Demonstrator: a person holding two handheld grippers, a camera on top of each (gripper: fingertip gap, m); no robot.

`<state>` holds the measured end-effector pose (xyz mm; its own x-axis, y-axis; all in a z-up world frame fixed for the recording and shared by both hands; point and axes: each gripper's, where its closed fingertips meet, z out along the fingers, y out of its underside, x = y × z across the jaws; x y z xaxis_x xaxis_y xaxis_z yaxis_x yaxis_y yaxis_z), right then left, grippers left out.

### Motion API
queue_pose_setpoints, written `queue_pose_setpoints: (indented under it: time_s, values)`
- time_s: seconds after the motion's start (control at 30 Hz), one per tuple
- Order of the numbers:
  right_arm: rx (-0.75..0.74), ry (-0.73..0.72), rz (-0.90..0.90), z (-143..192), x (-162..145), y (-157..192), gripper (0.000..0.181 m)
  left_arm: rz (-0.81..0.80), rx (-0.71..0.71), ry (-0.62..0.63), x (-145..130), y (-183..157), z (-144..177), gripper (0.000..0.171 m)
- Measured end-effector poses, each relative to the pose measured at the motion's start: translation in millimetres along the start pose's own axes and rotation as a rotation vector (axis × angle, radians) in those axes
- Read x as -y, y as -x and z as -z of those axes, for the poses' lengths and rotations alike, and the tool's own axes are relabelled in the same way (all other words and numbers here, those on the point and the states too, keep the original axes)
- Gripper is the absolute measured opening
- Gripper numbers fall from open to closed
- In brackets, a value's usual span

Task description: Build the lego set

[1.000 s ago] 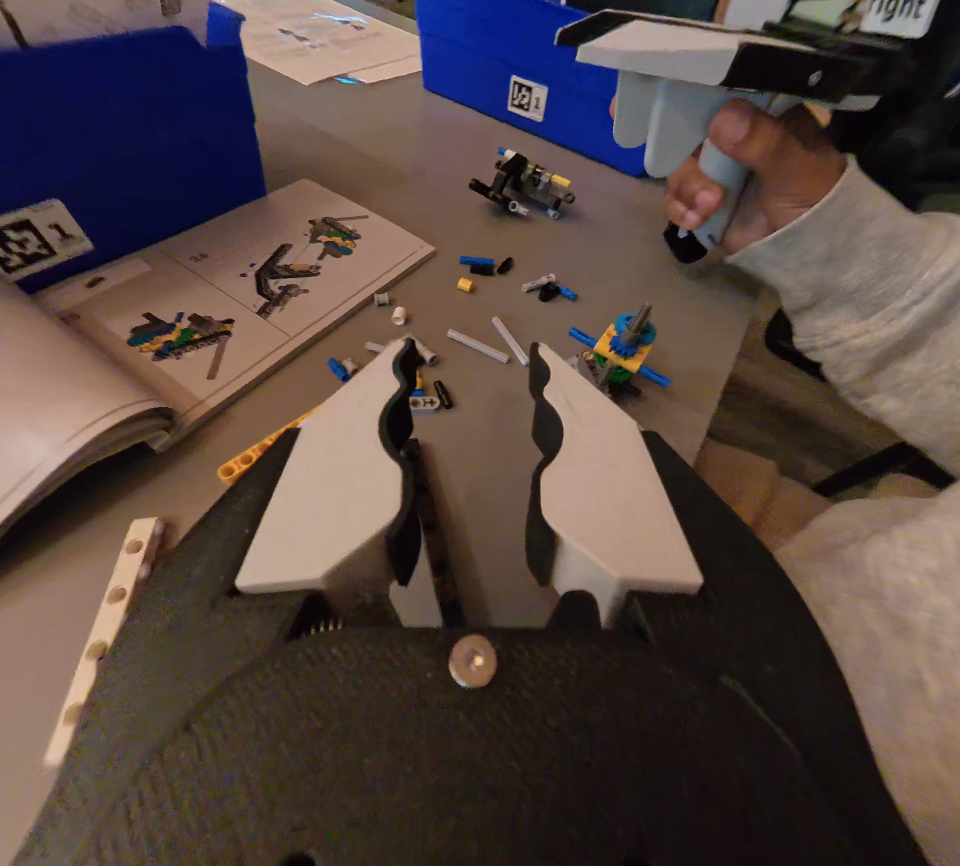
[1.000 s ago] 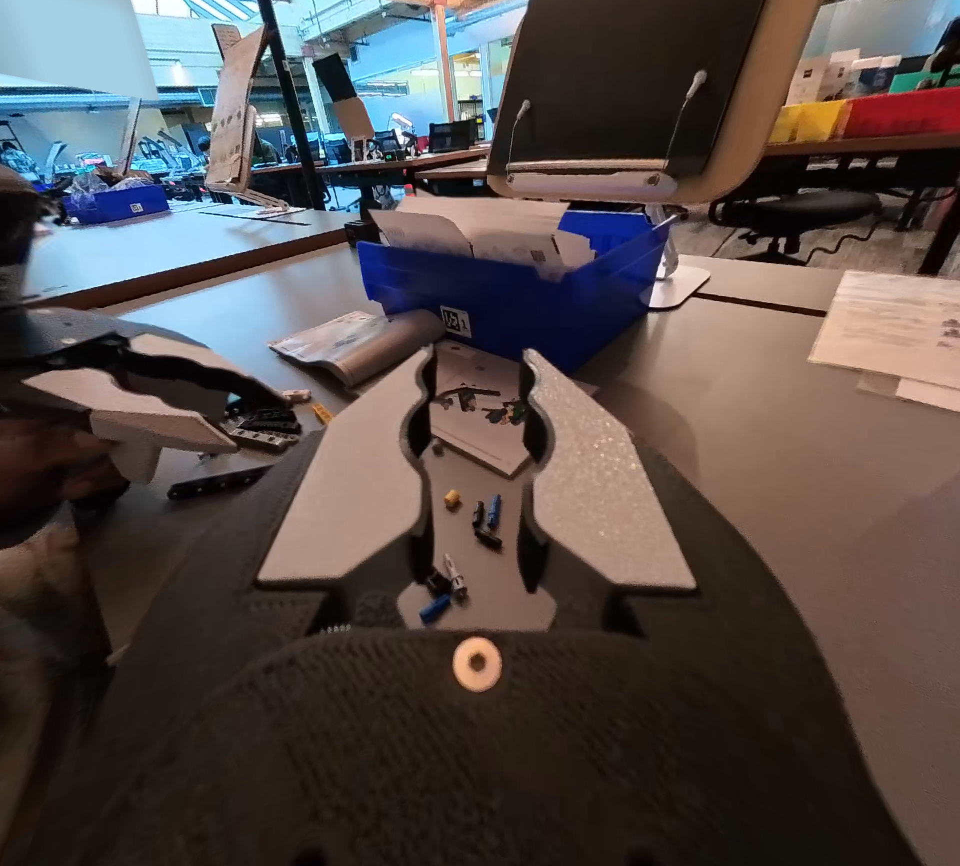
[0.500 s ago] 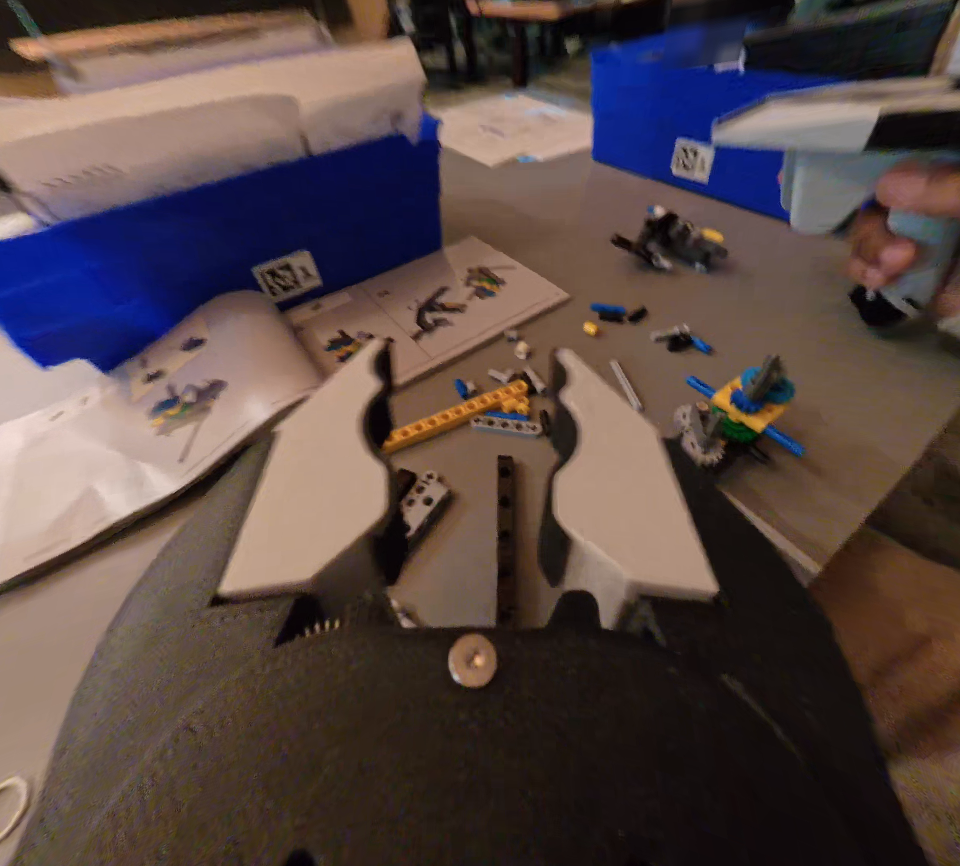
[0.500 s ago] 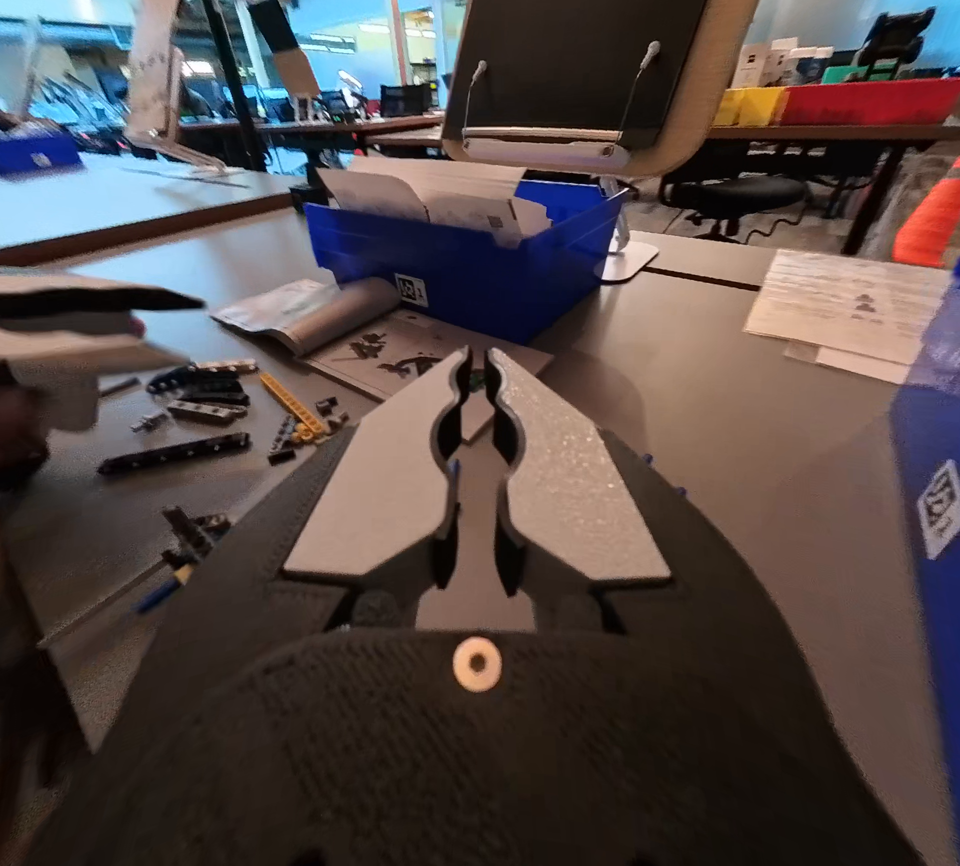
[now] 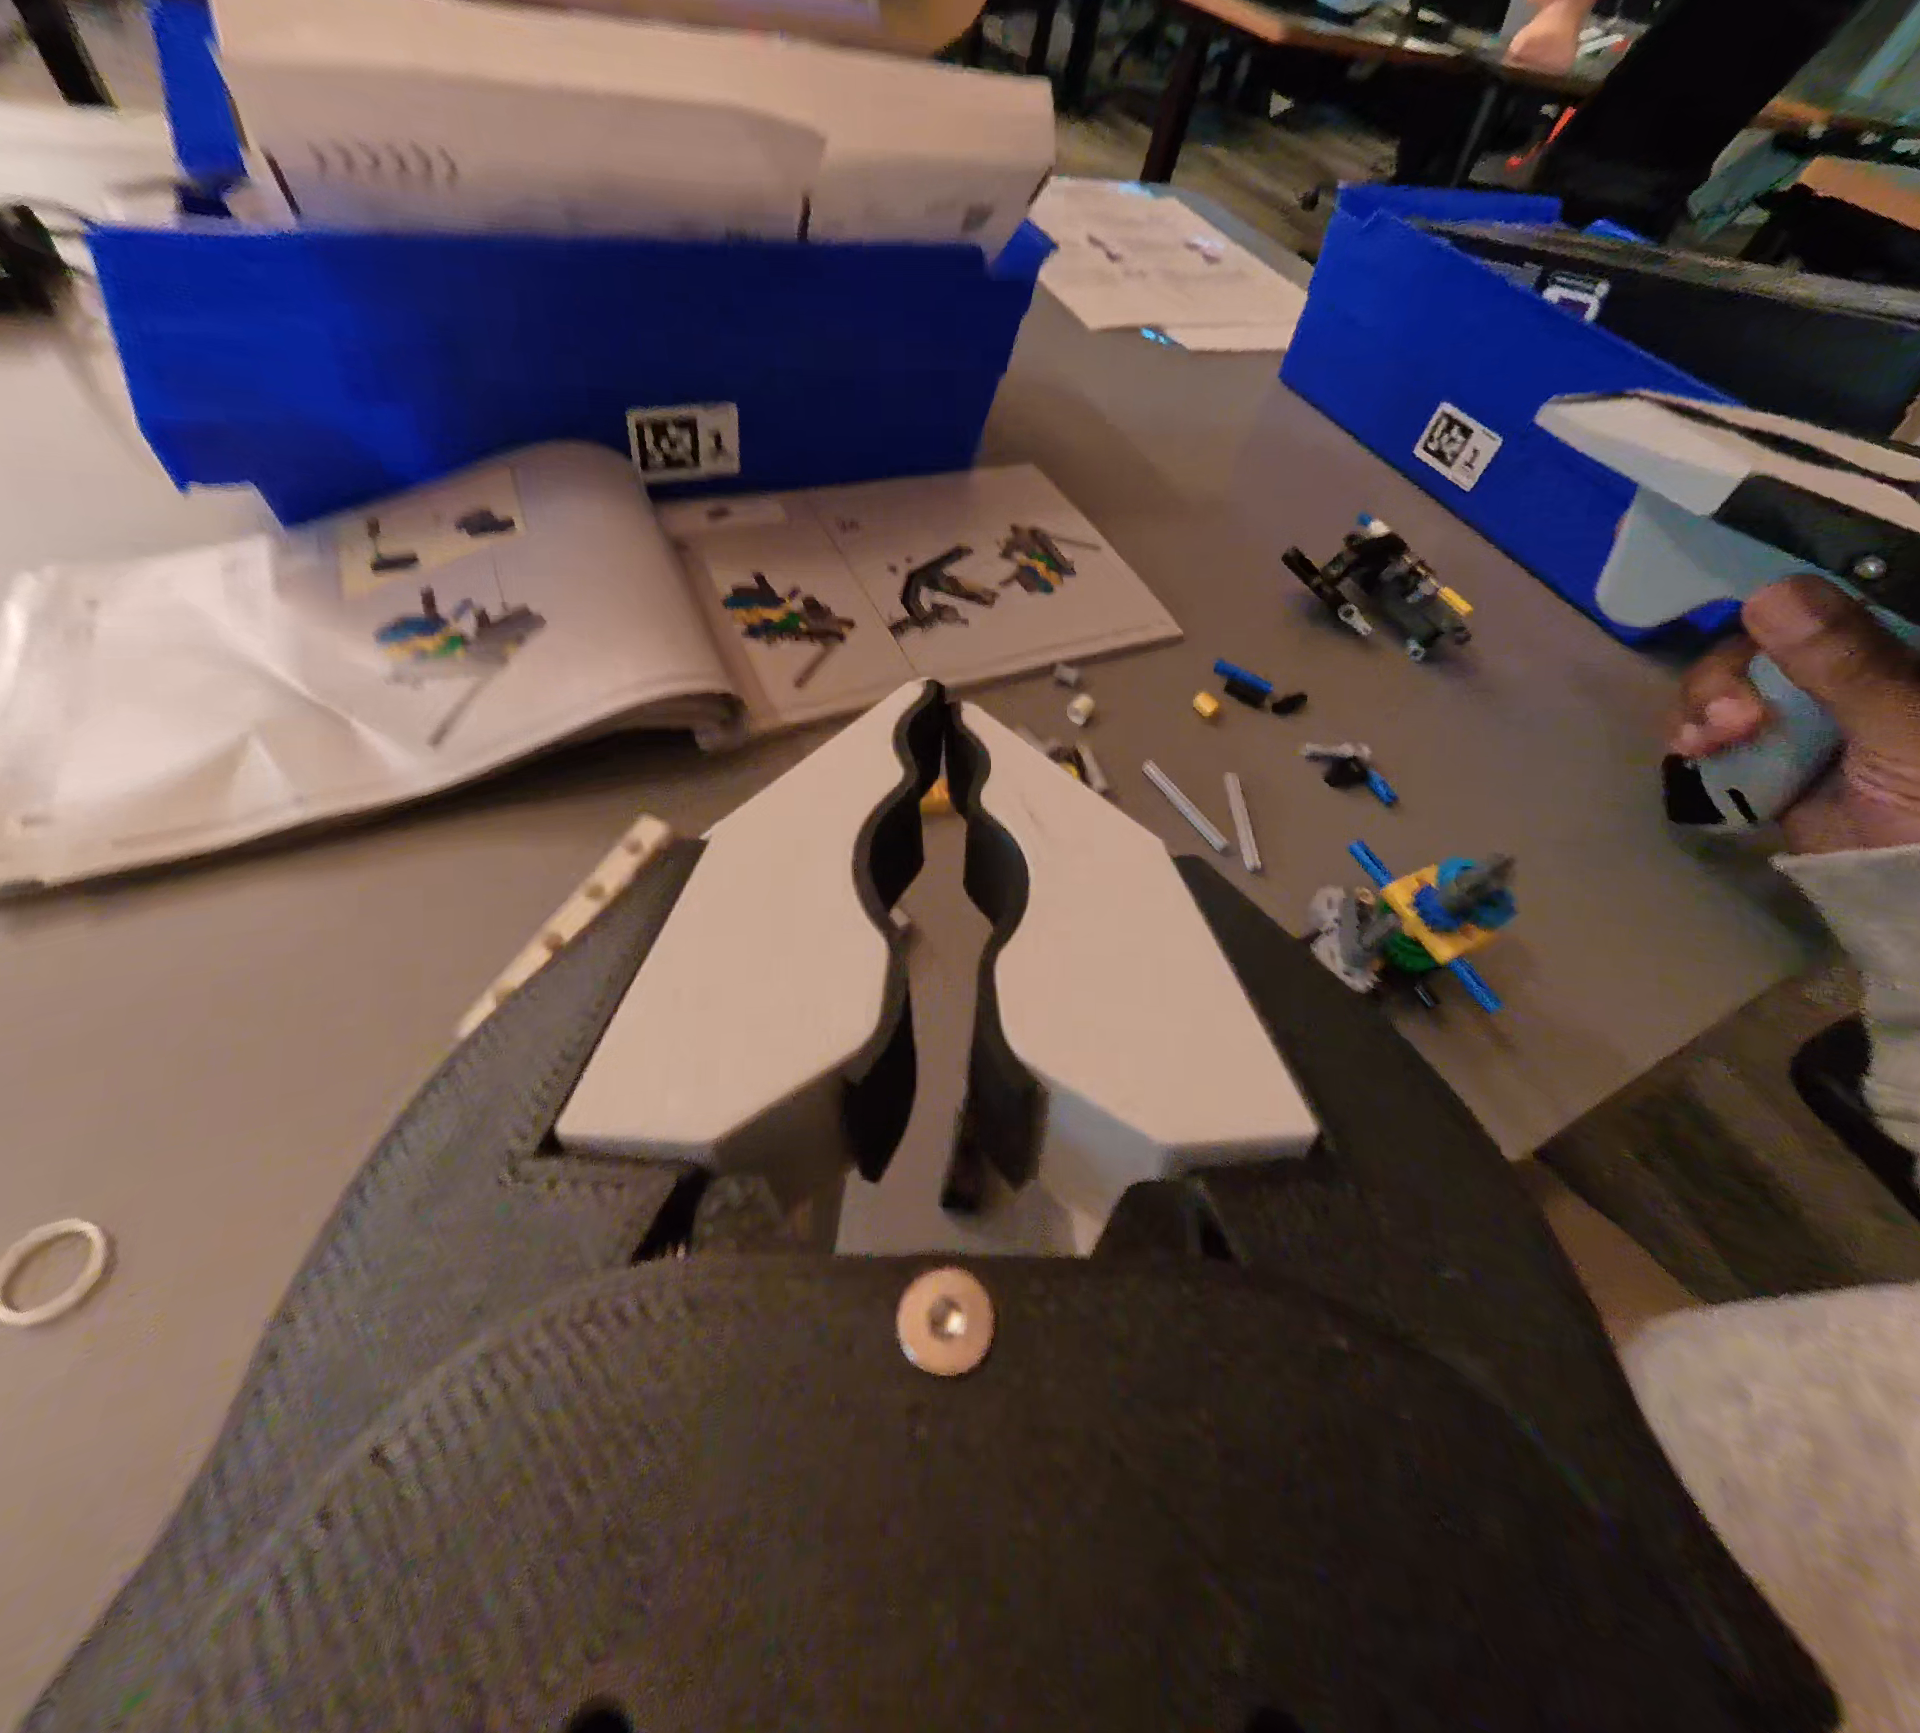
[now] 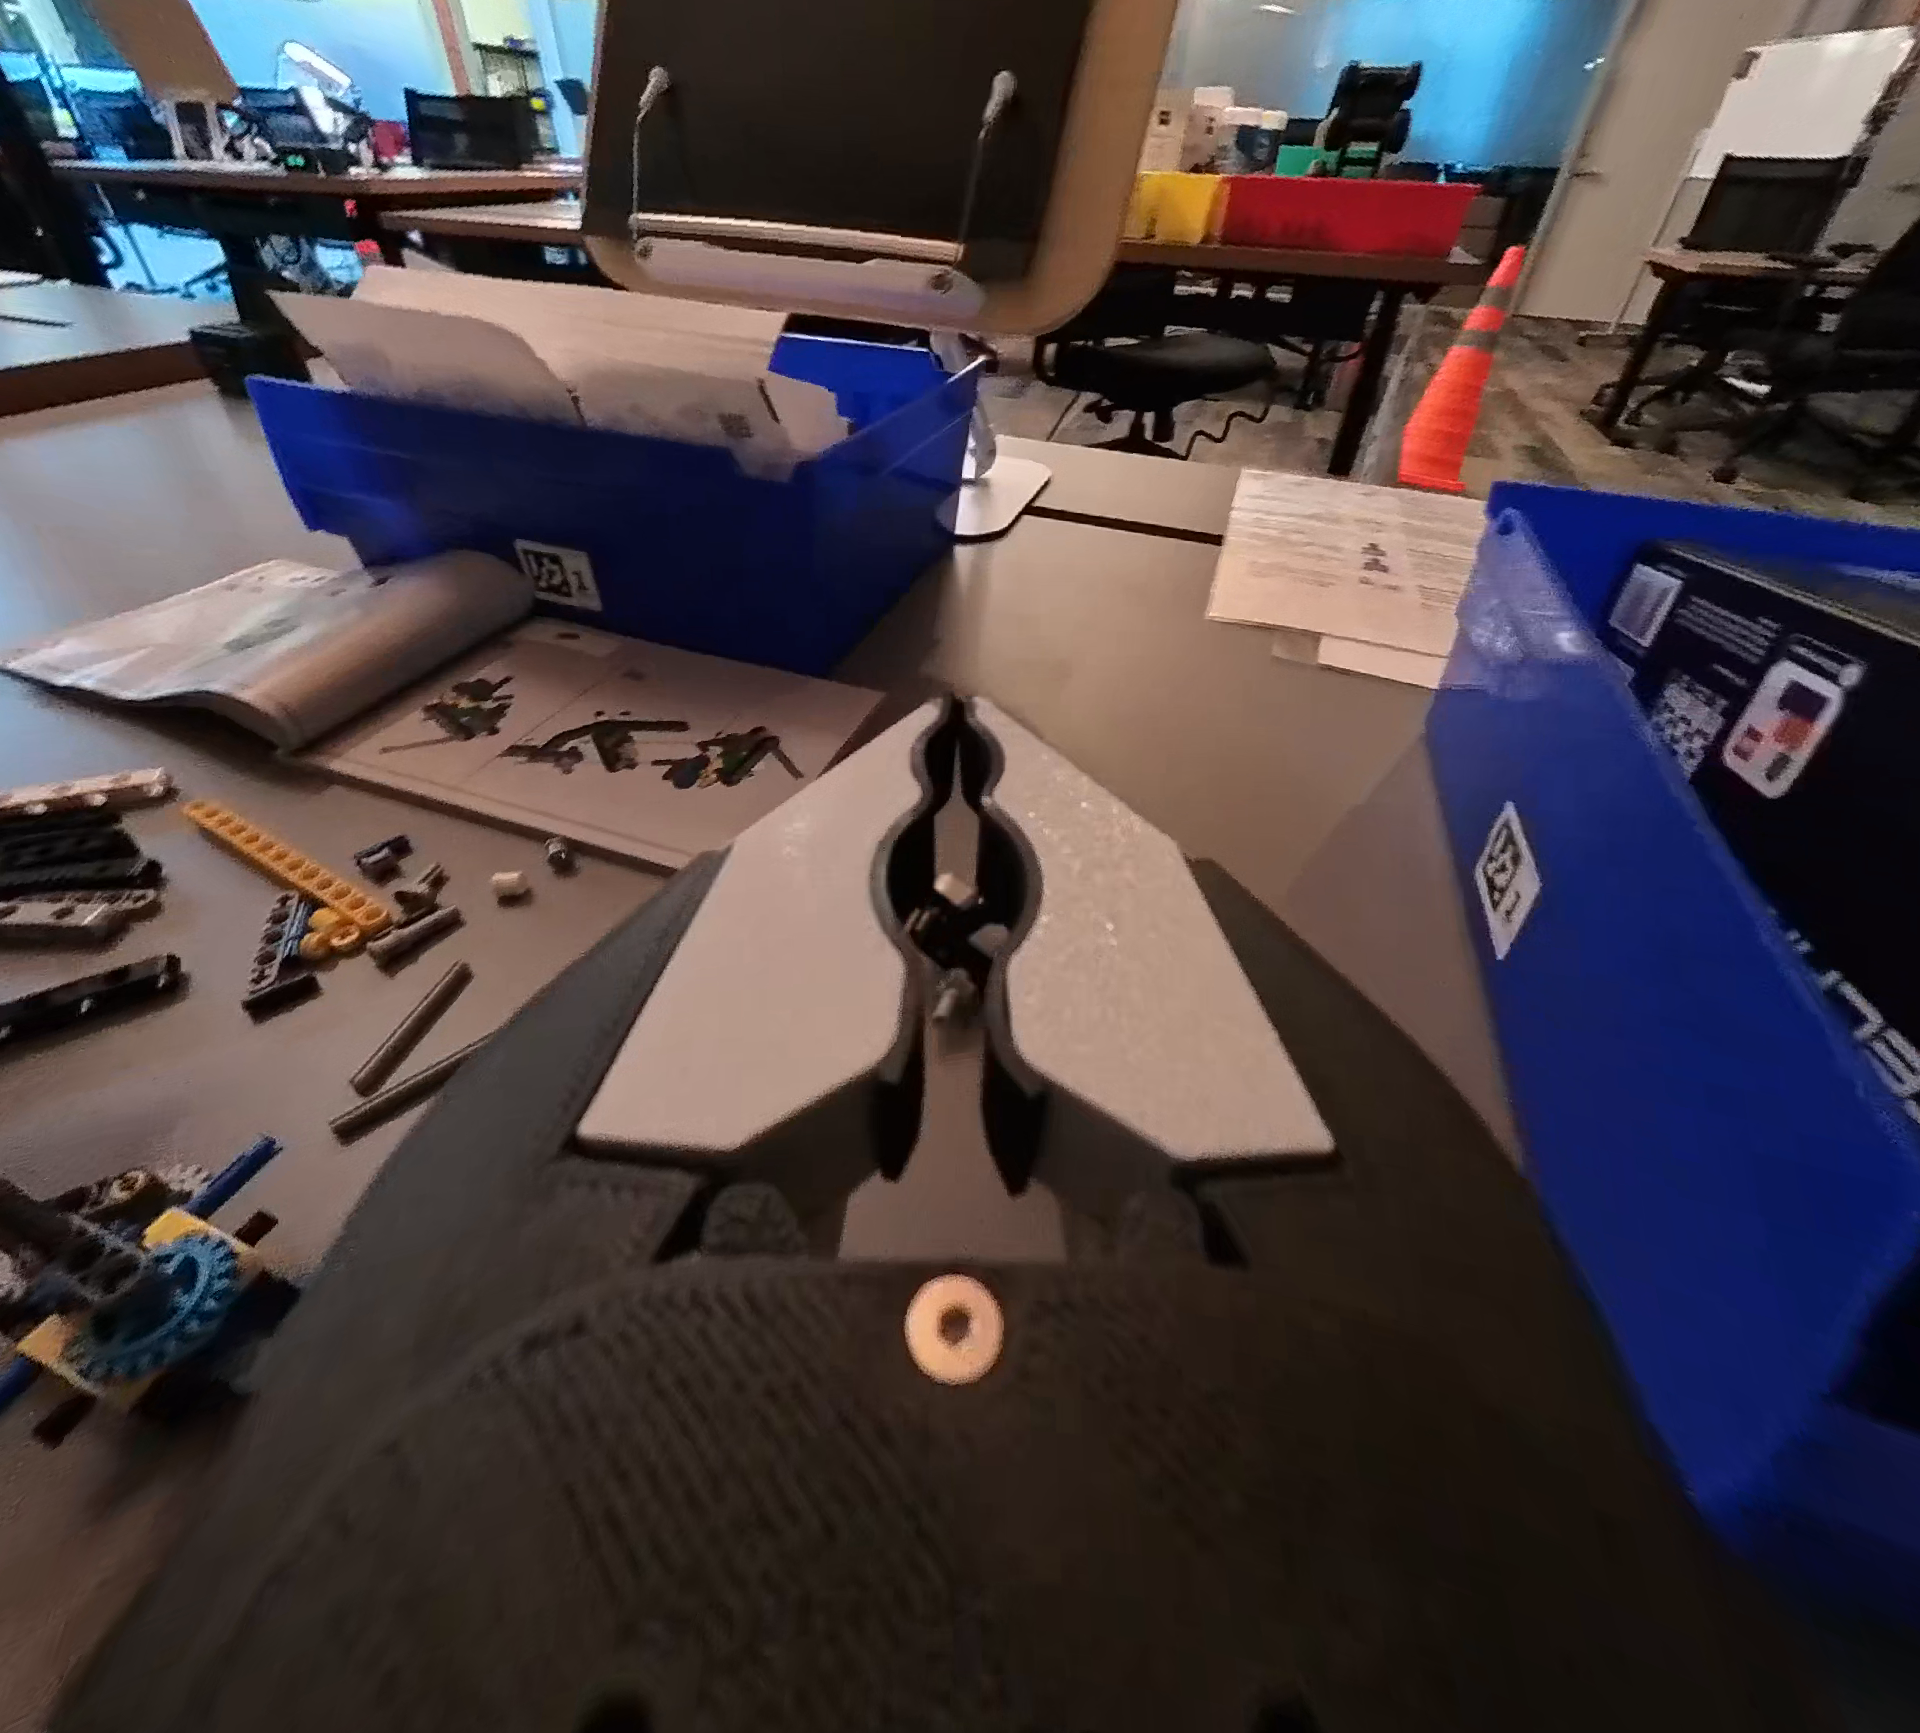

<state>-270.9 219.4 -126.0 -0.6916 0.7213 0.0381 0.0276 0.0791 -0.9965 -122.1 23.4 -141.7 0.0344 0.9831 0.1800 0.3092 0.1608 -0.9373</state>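
your grey matte tabletop (image 5: pixel 260 1008) carries a deep blue plastic bin (image 5: pixel 520 353) with a black-and-white square marker. the open paper instruction booklet (image 5: pixel 935 582) is pale grey with dark, blue and yellow drawings. a long yellow holed lego beam (image 6: pixel 286 862) lies left; a yellow, blue and green geared lego assembly (image 5: pixel 1423 920) sits right. far right, an orange cone (image 6: pixel 1455 384) has pale bands.

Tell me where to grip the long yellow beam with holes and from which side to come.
Grip the yellow beam near its far end, which lies bare on the table; small pieces crowd the near end. It lies flat and thin, so come from above with the jaws across its narrow width, one on each long edge. Both grippers look shut now, so open first.
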Motion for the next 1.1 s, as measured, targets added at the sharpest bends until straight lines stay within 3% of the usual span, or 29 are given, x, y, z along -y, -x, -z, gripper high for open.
queue_pose_setpoints:
  time_s: [0.17, 0.33, 0.47, 0.57, 0.7, 0.77, 0.83, 0.9, 1.03, 1.1]
  values:
    - [0.023, 0.014, -0.025, 0.0, -3.9, 0.1, 0.000, 0.078, -0.068, 0.086, -23.2, -21.0, 8.0, 0.000]
    - [0.046, 0.034, 0.022, -0.6, -8.5, 9.0, 0.000, 0.078, -0.094, 0.044, -26.1, -32.5, 4.1, 0.006]
    - [0.077, 0.033, -0.011, -0.1, -8.5, 14.0, 0.000, 0.076, -0.061, 0.073, -38.8, -27.8, -9.2, 0.000]
    - [0.084, 0.039, -0.027, -0.5, -9.0, 14.6, 0.000, 0.036, -0.029, 0.034, -31.4, -19.6, -8.2, 0.000]
    - [0.106, 0.029, -0.038, -0.5, -8.2, 18.1, 0.000, -0.149, 0.011, -0.027, 2.9, 11.2, -18.2, 0.000]
    - [0.116, 0.025, -0.055, -0.4, -8.2, 18.6, 0.000, -0.111, -0.032, -0.028, 19.2, 25.9, -26.1, 0.000]
    - [0.128, 0.017, -0.070, 0.5, -6.9, 18.5, 0.001, 0.010, -0.168, 0.028, 20.6, 21.1, -22.0, 0.000]
    - [0.133, 0.002, -0.092, 1.6, -5.2, 16.3, 0.000, 0.118, -0.205, -0.042, 22.4, 19.8, -6.2, 0.000]
    - [0.184, 0.014, -0.172, 5.4, -9.5, 16.2, 0.000, 0.026, -0.173, -0.050, -20.1, 22.6, 11.2, 0.000]
    - [0.173, 0.028, -0.177, 8.4, -13.0, 12.4, 0.000, 0.064, -0.237, -0.076, -24.4, 18.9, 25.4, 0.000]
